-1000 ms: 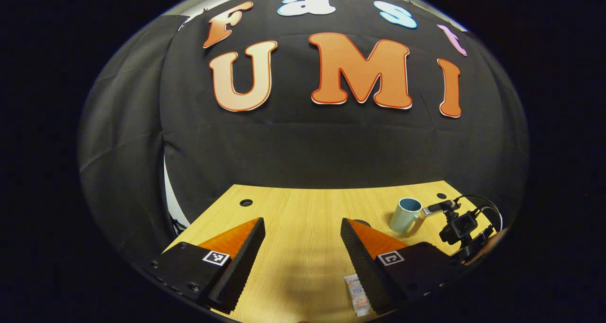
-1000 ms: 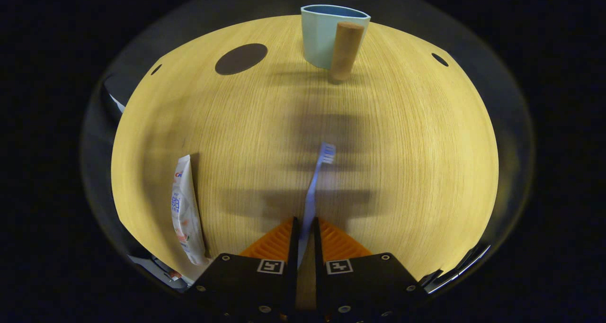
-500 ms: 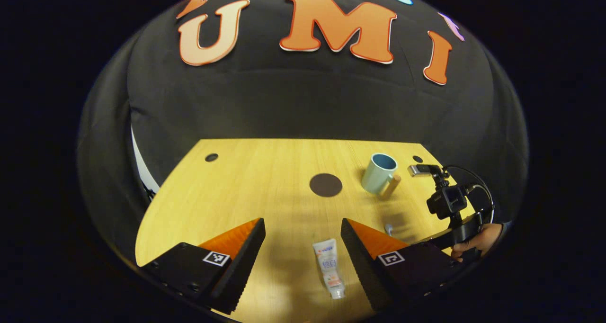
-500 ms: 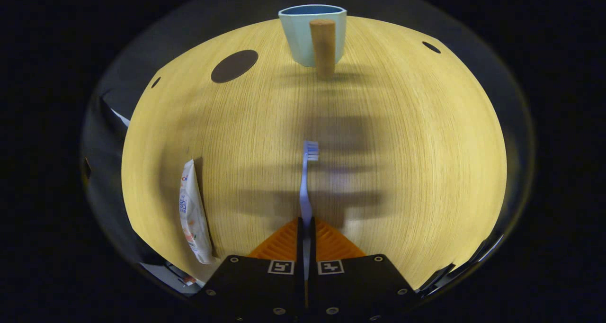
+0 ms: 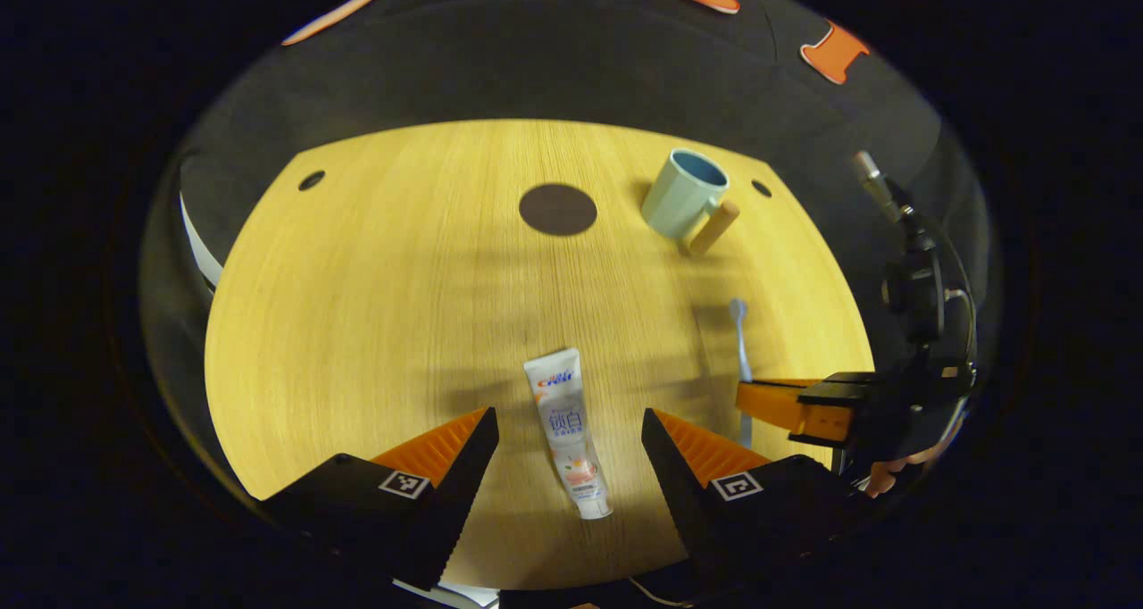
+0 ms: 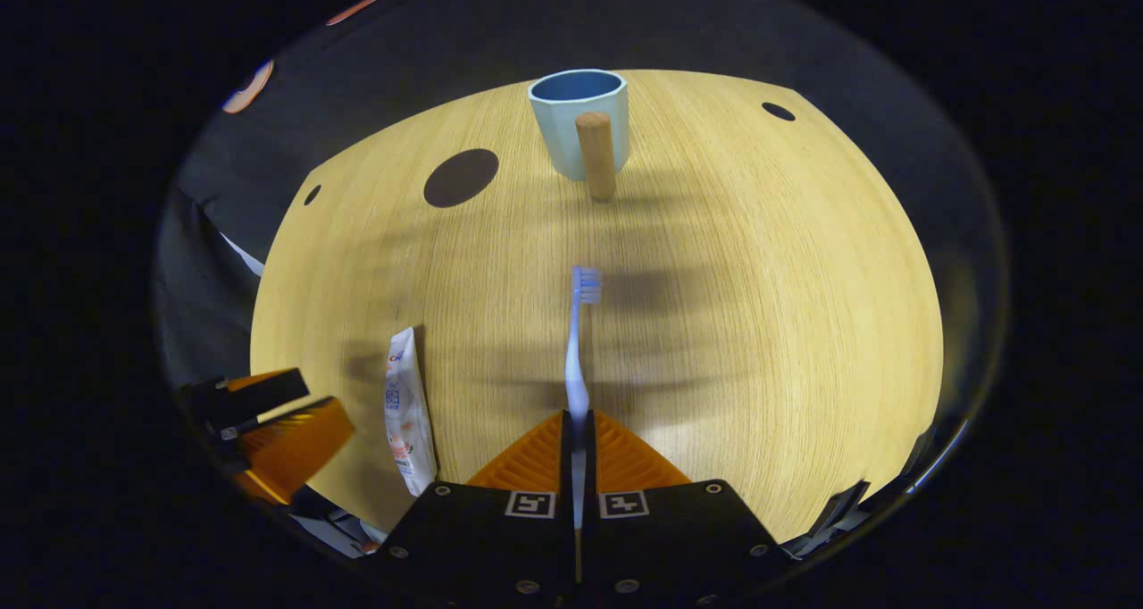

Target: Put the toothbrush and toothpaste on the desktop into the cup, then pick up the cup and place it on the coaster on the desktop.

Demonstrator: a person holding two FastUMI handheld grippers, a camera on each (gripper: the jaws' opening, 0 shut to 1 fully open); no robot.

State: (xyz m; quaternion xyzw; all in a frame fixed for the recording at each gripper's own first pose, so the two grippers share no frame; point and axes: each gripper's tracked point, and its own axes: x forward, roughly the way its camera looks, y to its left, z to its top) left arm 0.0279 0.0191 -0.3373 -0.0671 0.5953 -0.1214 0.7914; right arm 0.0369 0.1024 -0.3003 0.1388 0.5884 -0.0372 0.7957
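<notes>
A white toothpaste tube (image 5: 568, 430) lies flat on the wooden desktop (image 5: 357, 305), between the spread fingers of my open left gripper (image 5: 569, 430). My right gripper (image 6: 577, 421) is shut on the handle of a blue toothbrush (image 6: 579, 341), whose bristle head points toward the cup. The pale blue cup (image 6: 576, 122) with a wooden handle stands upright at the far side. A dark round coaster (image 6: 461, 178) lies left of it. In the left gripper view the cup (image 5: 684, 193), the coaster (image 5: 558, 210), the toothbrush (image 5: 739, 341) and the right gripper (image 5: 759, 404) appear on the right.
Small dark holes (image 5: 312, 180) mark the desktop's far corners. A hand (image 5: 893, 475) holds the right gripper, with a camera and cable (image 5: 920, 287) above it. The left gripper's orange fingers (image 6: 286, 430) and the toothpaste (image 6: 406, 412) sit at the left of the right gripper view.
My left gripper has tilted down and moved over the toothpaste, which now lies between its open fingers. The right gripper has lifted a little, still shut on the toothbrush.
</notes>
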